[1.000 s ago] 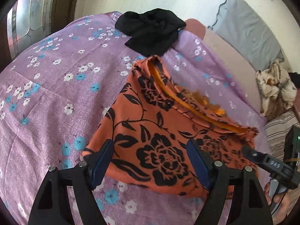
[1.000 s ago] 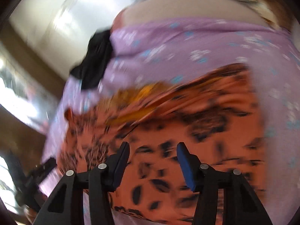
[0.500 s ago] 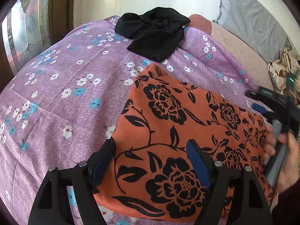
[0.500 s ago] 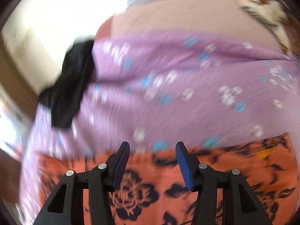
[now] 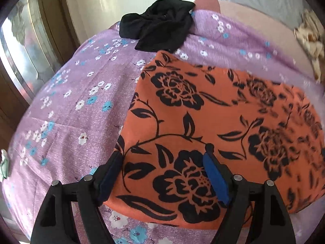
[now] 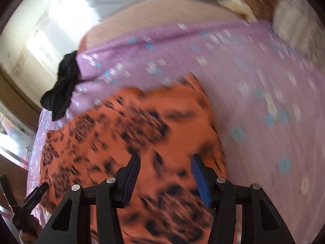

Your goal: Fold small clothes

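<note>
The left hand-held gripper [image 5: 162,174] stands released at the bottom of its frame, jaws spread over the near edge of the orange floral garment [image 5: 213,122], which lies folded flat on the purple flowered bedspread [image 5: 67,105]. The right hand-held gripper [image 6: 165,178], also released and grasping nothing, hovers over the same garment in a blurred view. A black garment [image 5: 158,30] sits at the upper centre. Only the right view shows the left tool at lower left. No writing is readable.
</note>
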